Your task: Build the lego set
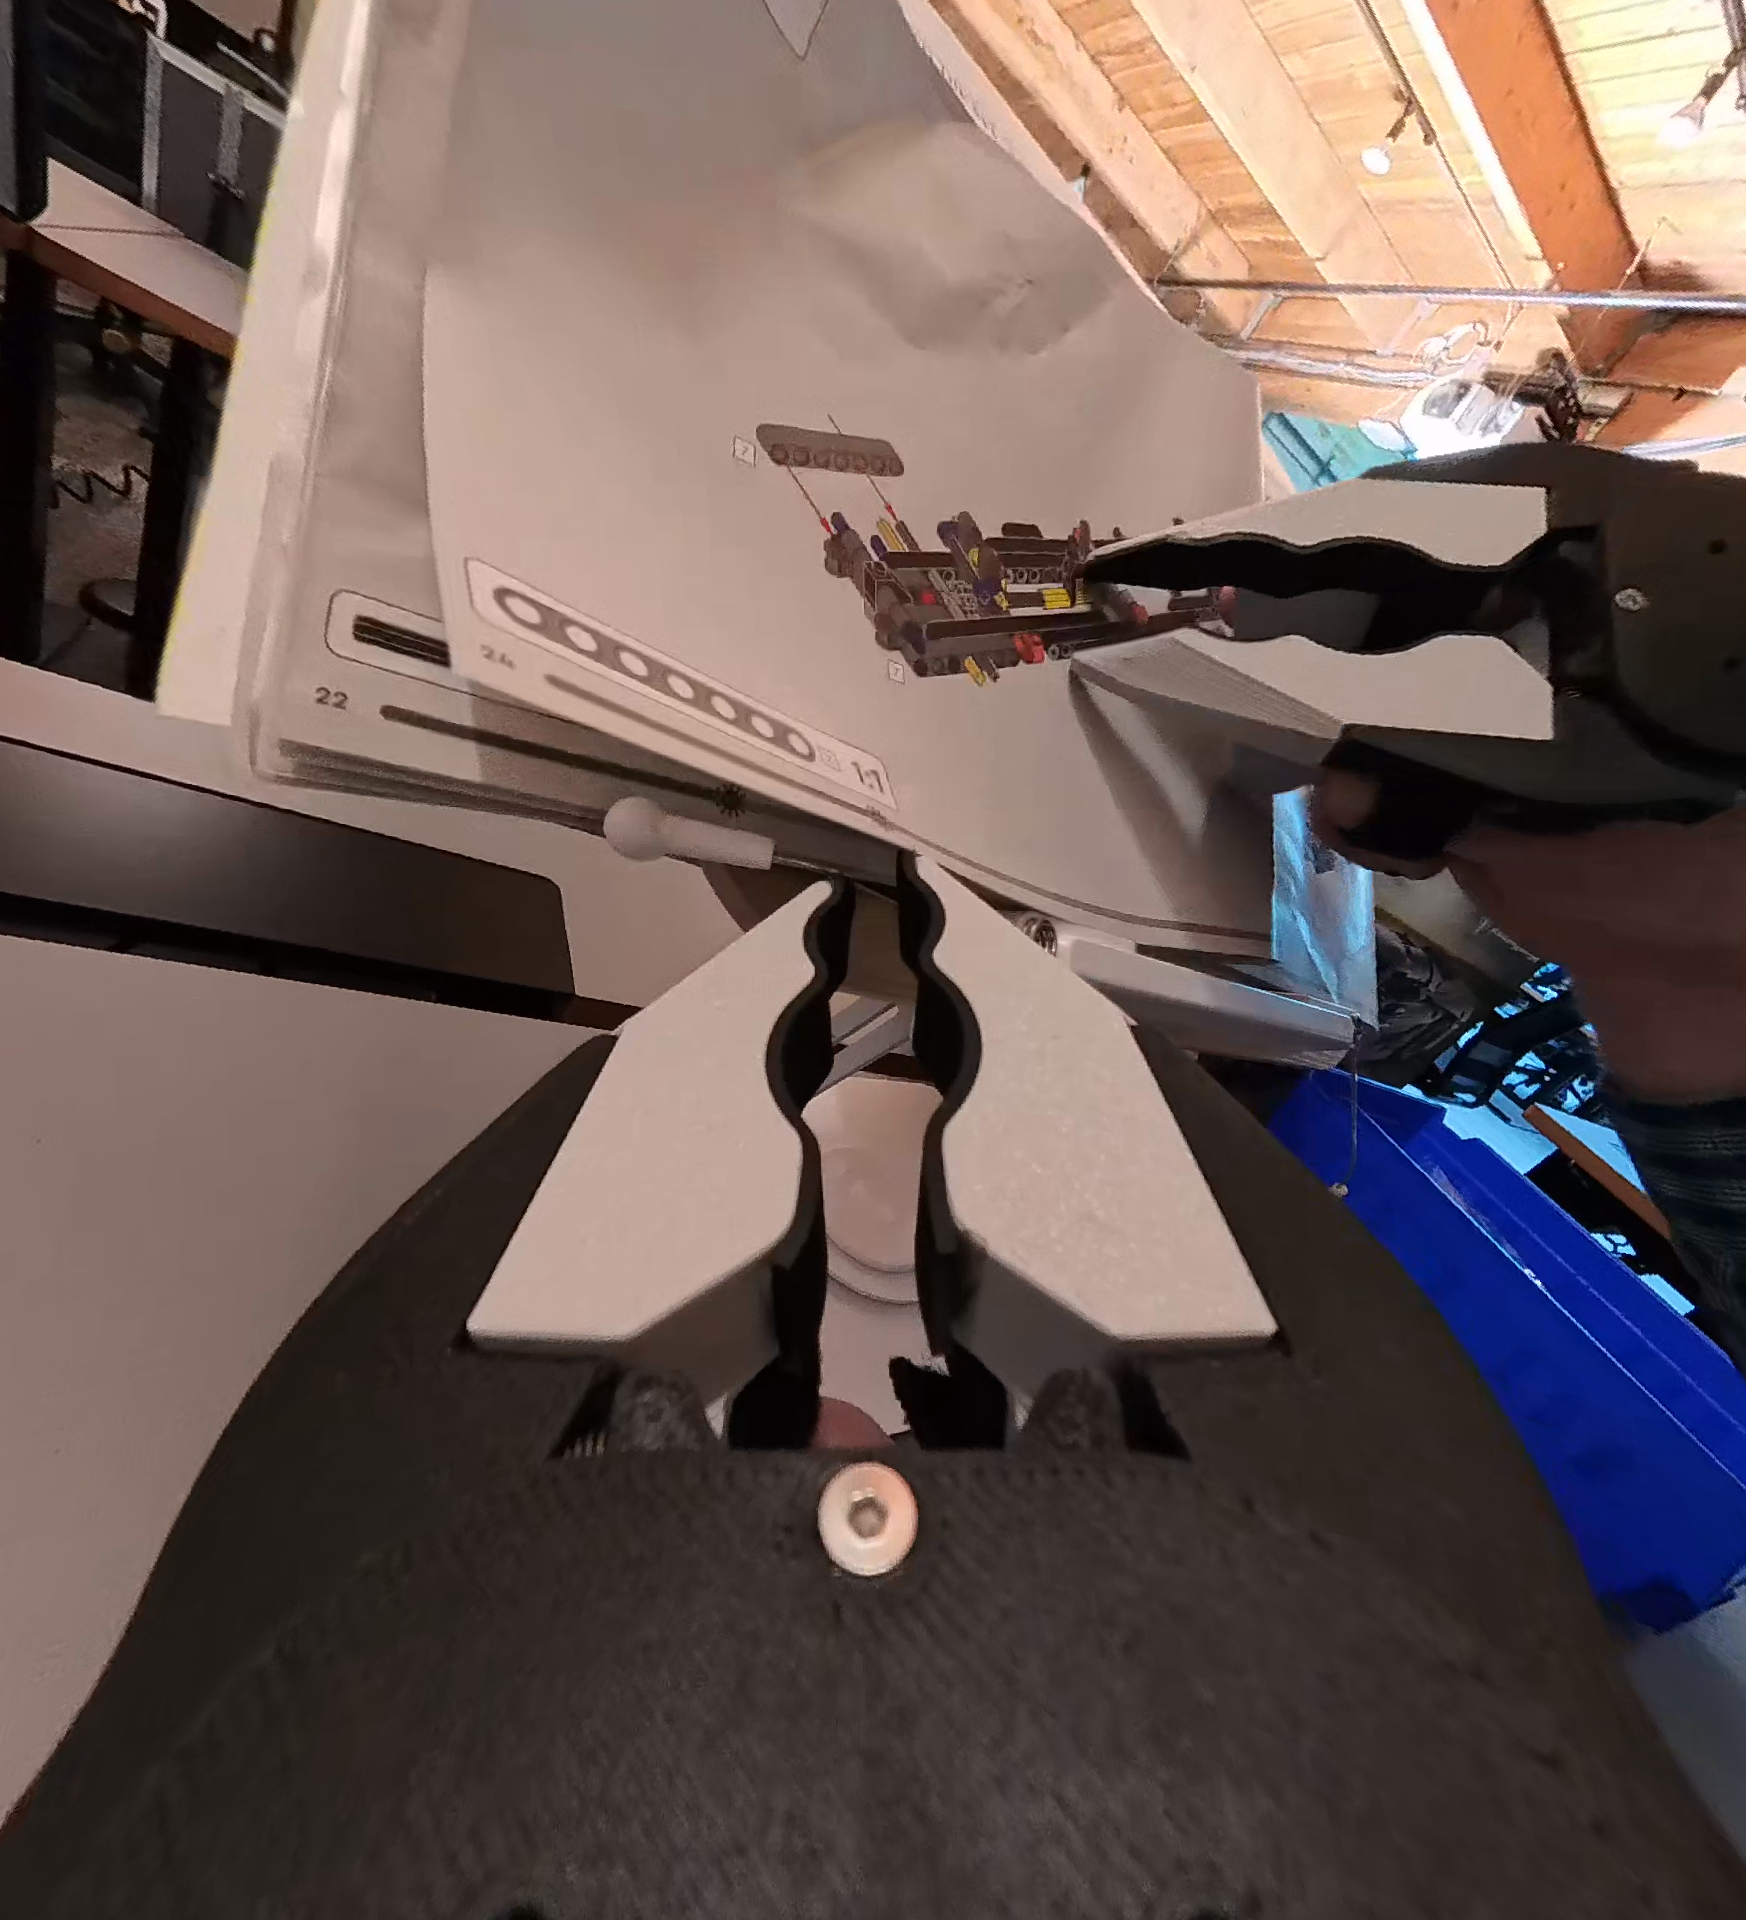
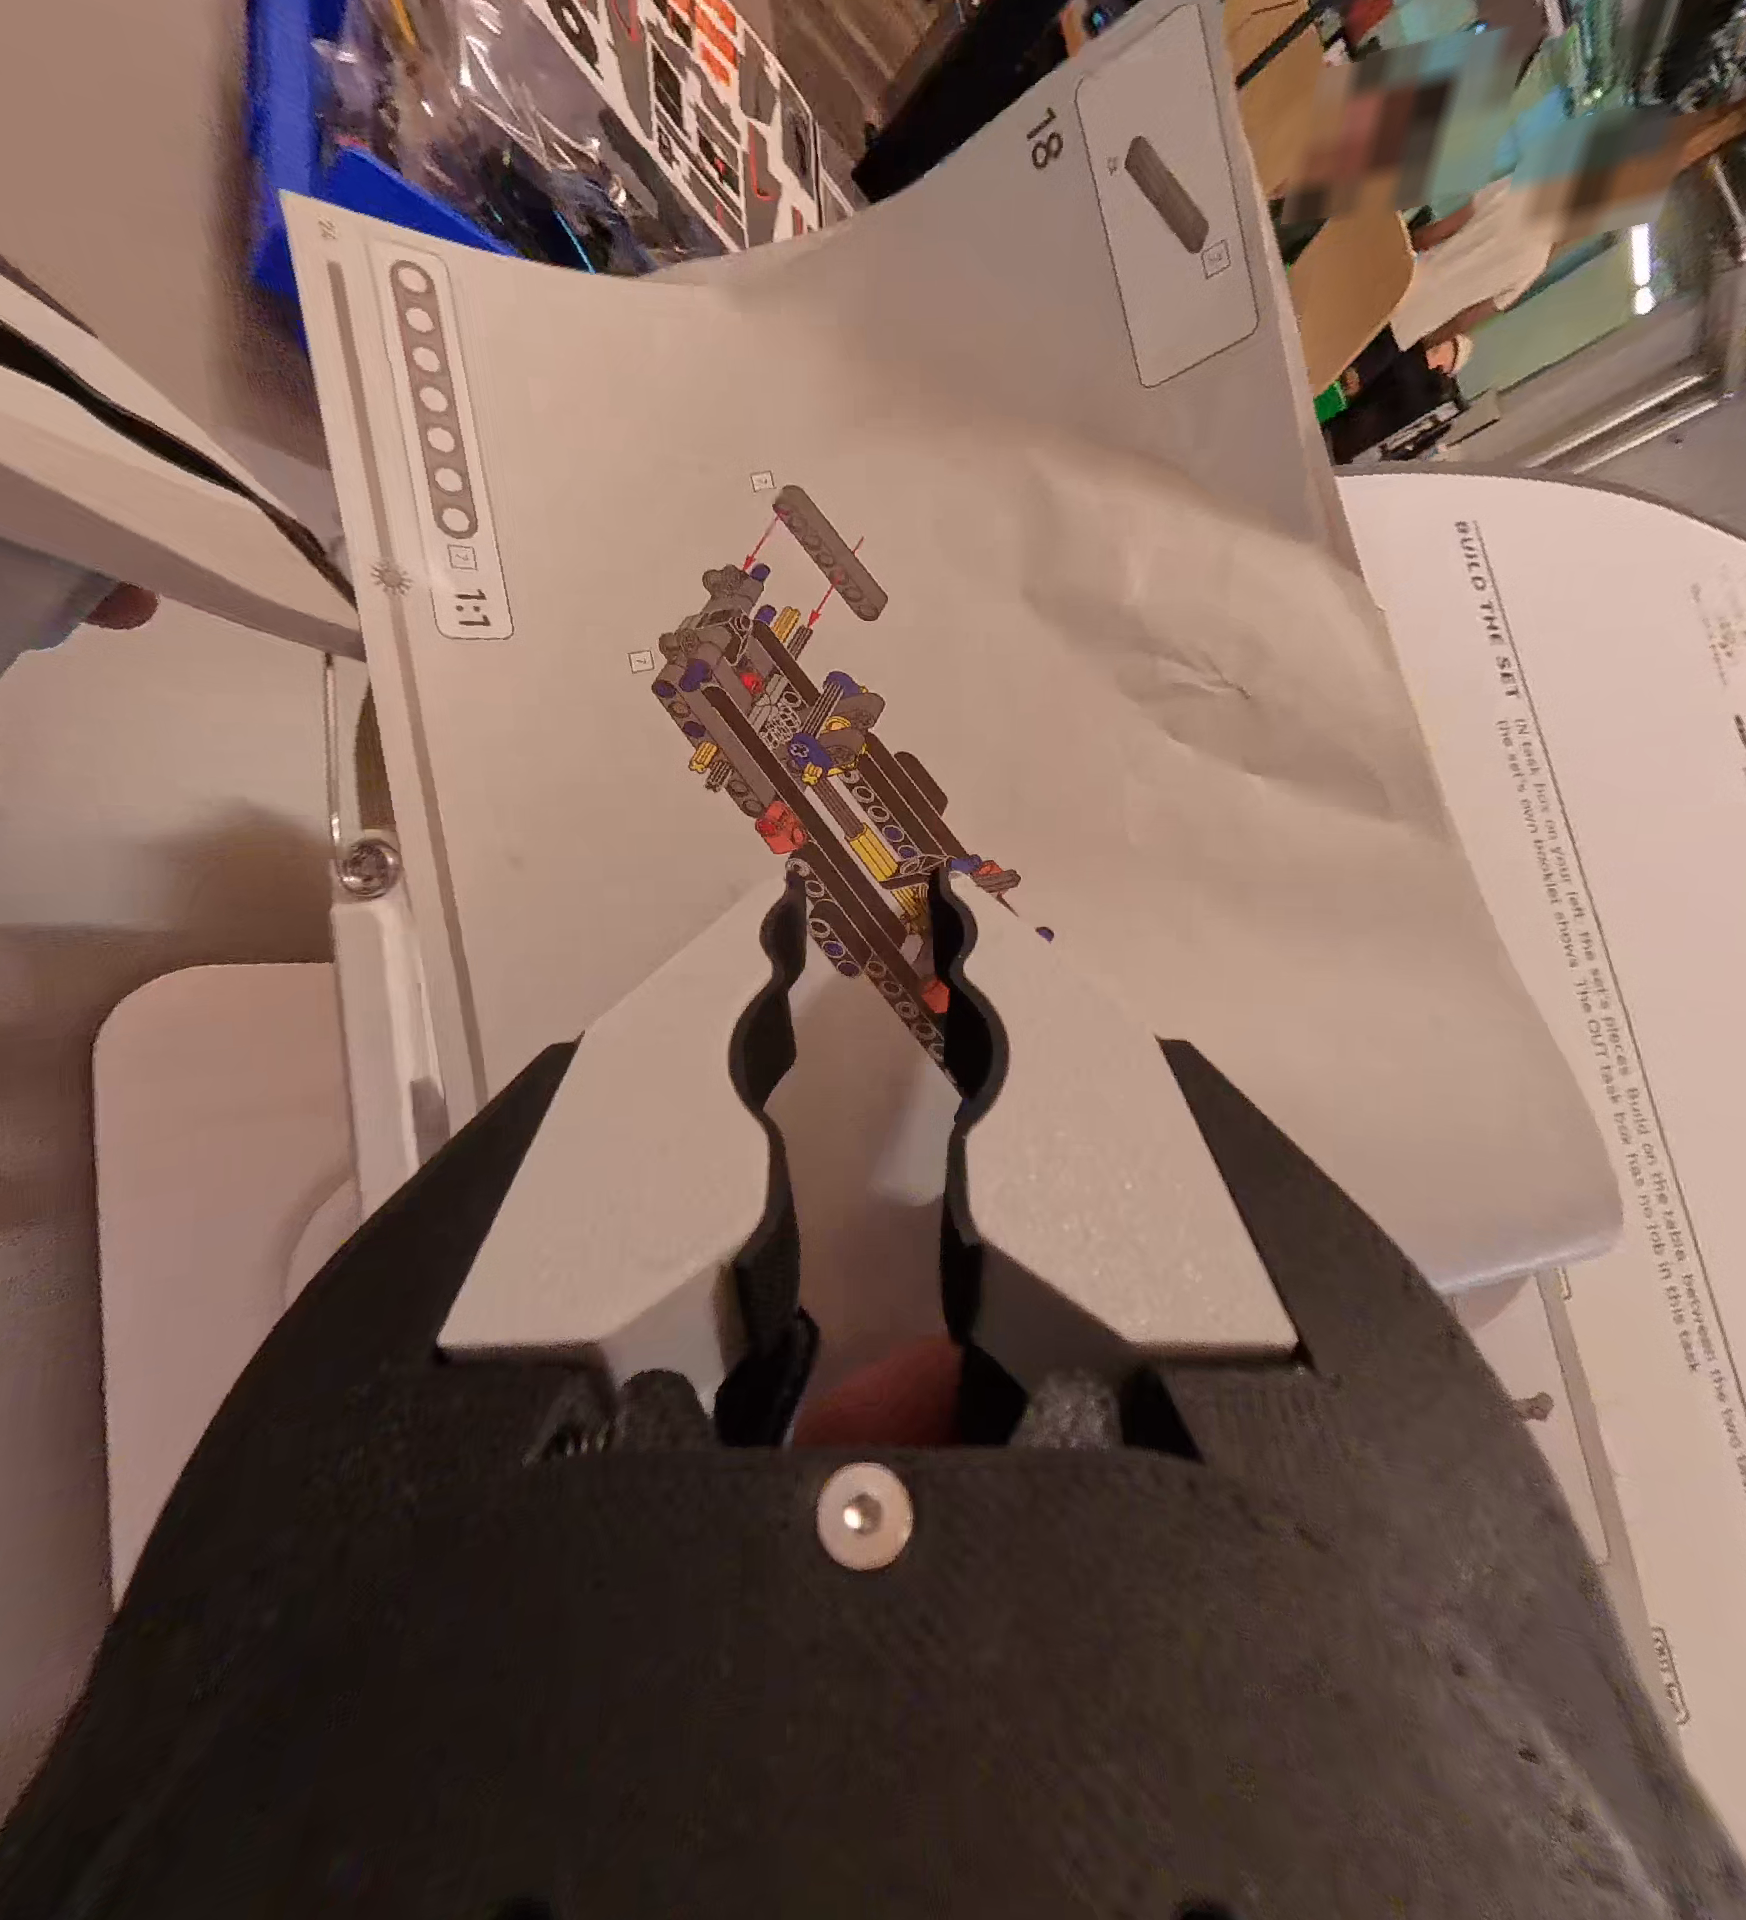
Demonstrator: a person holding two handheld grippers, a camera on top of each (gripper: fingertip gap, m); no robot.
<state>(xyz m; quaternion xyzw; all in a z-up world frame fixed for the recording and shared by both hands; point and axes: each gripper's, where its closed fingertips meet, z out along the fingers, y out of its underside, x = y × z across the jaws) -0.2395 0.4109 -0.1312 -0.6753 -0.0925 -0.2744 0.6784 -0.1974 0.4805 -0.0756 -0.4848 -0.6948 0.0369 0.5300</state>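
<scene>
Left wrist view: left hand-held gripper (image 1: 874,894) points at the bottom edge of the instruction booklet (image 1: 640,499), which stands propped on a white stand (image 1: 1201,997). Fingers are slightly apart, tips right at the lower edge of the loose curled page (image 1: 952,343); cannot tell if they pinch the paper or just touch it. Right hand-held gripper (image 1: 1149,592) comes in from the right, carried by a person's hand (image 1: 1575,883); tips sit over the printed assembly drawing on that page, with a narrow gap between the fingers. Blue bin (image 1: 1534,1299) is lower right, below the stand. White worktop (image 1: 173,1195) is to the left.

Right wrist view: right hand-held gripper (image 2: 869,894) is unclenched, nothing between the fingers; the tips hover over the lower end of the drawing on the curled page (image 2: 1108,582). Contact with the paper not clear. Booklet page bows toward the camera, with another page number showing at its top right. A printed white sheet (image 2: 1627,935) lies to the right on the worktop (image 2: 17,1299). Blue bin (image 2: 297,156) with bagged lego parts (image 2: 536,135) and a sticker sheet (image 2: 703,114) is top left, behind the booklet. No built lego model in sight, only the booklet and bagged pieces.
</scene>
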